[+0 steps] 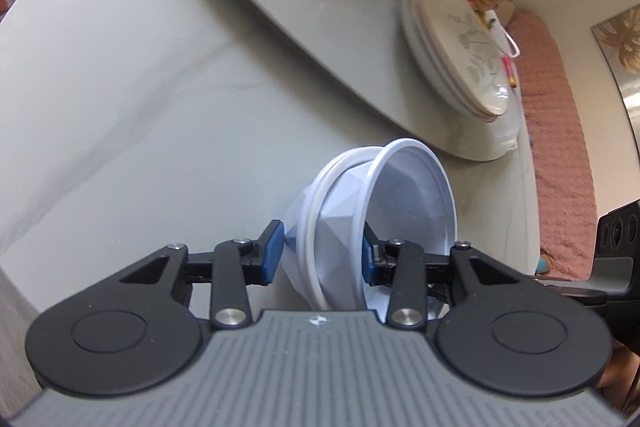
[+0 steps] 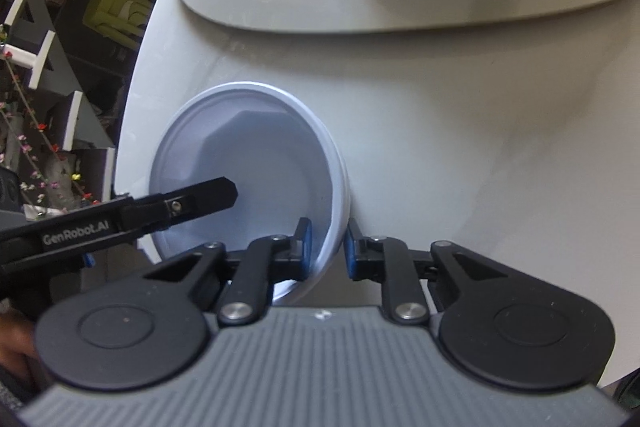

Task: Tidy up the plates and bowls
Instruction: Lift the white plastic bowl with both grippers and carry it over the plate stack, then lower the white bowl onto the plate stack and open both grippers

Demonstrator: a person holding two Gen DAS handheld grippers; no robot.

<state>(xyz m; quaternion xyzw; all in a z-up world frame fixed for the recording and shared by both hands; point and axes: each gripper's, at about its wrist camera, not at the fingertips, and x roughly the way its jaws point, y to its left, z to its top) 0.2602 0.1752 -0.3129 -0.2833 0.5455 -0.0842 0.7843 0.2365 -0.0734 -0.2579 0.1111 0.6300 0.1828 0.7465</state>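
A: Starting from the left, what did the left gripper (image 1: 322,251) do?

B: It stood around the stack of white faceted plastic bowls (image 1: 372,223). One blue pad was outside, at the wall of the lower bowl. The other was inside the top bowl, at its wall. Whether the pads really pressed on the walls I cannot tell.

A: Which way did the bowls point?

B: In the left wrist view the stack appeared tipped, its mouth turned to the right and its base to the left. In the right wrist view the mouth opened toward the camera, so I could see the many-sided flat bottom.

A: Where was the stack?

B: On the glossy pale grey table (image 1: 120,99), near its curved edge.

A: How did it look?

B: Plain white, with a rolled rim and angular facets on the wall. Two rims showed, one nested in the other.

A: And to the right?

B: The right gripper (image 2: 327,245) was clenched on the near rim, one pad inside and one outside. Farther away, a pile of cream ceramic plates with a leaf pattern (image 1: 460,55) lay on a raised grey oval tray (image 1: 304,7).
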